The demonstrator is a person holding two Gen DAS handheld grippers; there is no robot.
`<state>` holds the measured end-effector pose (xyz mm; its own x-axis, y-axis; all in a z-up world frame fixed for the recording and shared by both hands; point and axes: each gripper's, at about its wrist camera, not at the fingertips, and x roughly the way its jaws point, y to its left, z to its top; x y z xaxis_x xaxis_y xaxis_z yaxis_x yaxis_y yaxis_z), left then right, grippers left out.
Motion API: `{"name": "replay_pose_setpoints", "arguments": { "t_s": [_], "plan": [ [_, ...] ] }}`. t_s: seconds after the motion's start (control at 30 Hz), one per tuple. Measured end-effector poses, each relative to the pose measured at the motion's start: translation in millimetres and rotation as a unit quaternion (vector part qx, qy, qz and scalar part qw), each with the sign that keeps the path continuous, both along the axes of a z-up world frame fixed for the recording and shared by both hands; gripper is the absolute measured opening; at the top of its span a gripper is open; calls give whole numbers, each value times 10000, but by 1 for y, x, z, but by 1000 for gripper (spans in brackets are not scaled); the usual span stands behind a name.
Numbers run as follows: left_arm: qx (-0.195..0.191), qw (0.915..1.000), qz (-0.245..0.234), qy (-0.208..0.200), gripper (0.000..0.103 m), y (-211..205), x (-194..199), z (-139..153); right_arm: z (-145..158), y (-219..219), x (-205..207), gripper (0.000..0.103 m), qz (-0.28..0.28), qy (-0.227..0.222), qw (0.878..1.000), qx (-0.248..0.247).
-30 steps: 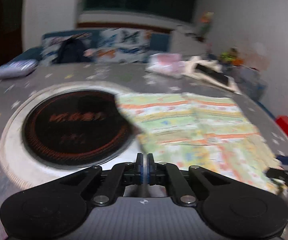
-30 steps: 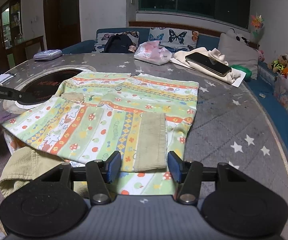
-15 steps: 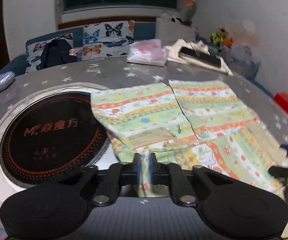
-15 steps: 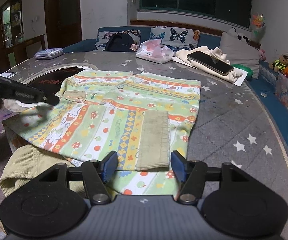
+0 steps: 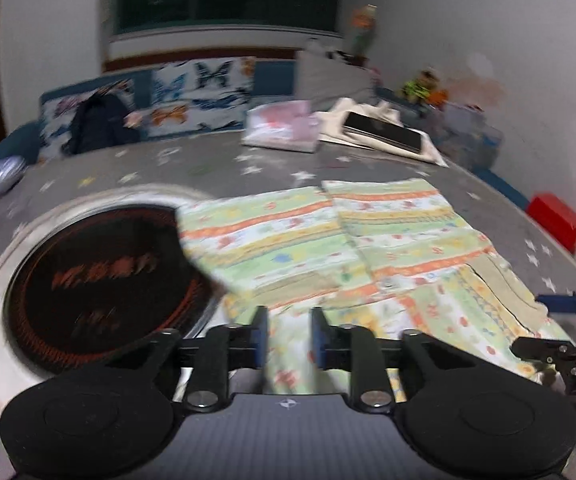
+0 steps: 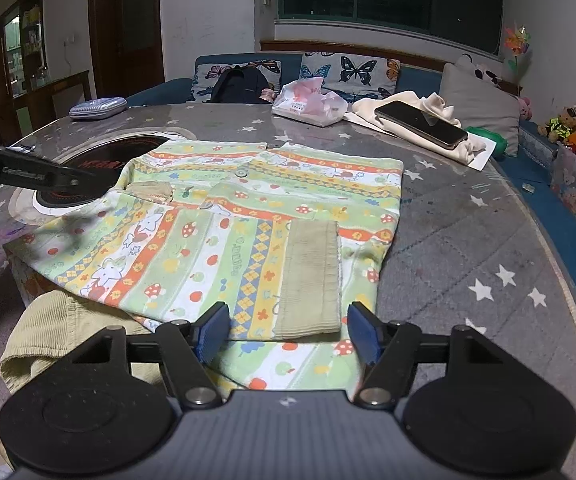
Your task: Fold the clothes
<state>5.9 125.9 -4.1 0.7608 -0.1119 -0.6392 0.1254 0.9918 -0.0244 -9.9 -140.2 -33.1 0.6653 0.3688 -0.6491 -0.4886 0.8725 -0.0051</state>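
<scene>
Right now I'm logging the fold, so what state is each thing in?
Patterned shirt: flat on the table, sleeves folded in.
Left tongs: open, fabric between the fingers.
Right tongs: open over the cuff.
Phone: screen dark, lying on cream cloth.

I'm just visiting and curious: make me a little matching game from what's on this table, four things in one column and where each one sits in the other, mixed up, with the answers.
Things:
1. phone
2. patterned shirt
3. striped pouch
4. pink plastic bag

Places:
A. spread flat on the table, one edge over the round cooktop
B. far left edge of the table
C. lying on a cream cloth
D. far side of the table, just left of the cream cloth

Pairs: 1-C, 2-A, 3-B, 4-D
</scene>
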Motion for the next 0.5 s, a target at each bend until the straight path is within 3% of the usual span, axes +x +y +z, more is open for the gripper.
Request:
{"name": "replay_pose_setpoints", "arguments": {
  "t_s": [0.03,0.17,0.2,0.27,0.37,0.5],
  "plan": [
    [116,9999,-29,5,53,-4,3,-1,0,0,0,67,3,3,10000,1],
    [267,9988,-381,146,49,-11,18,-12,0,0,1,68,13,12,10000,15],
    [295,9982,-496,181,45,-12,21,-15,0,0,1,68,15,15,10000,19],
    [278,9972,-669,204,25,-10,22,-17,0,-1,1,68,18,21,10000,32],
    [245,9964,-793,197,10,-7,21,-16,-1,-2,2,70,9,35,10000,49],
    [281,9968,-740,119,6,-3,14,-13,-3,-2,2,70,-4,54,10000,51]
  ]
}}
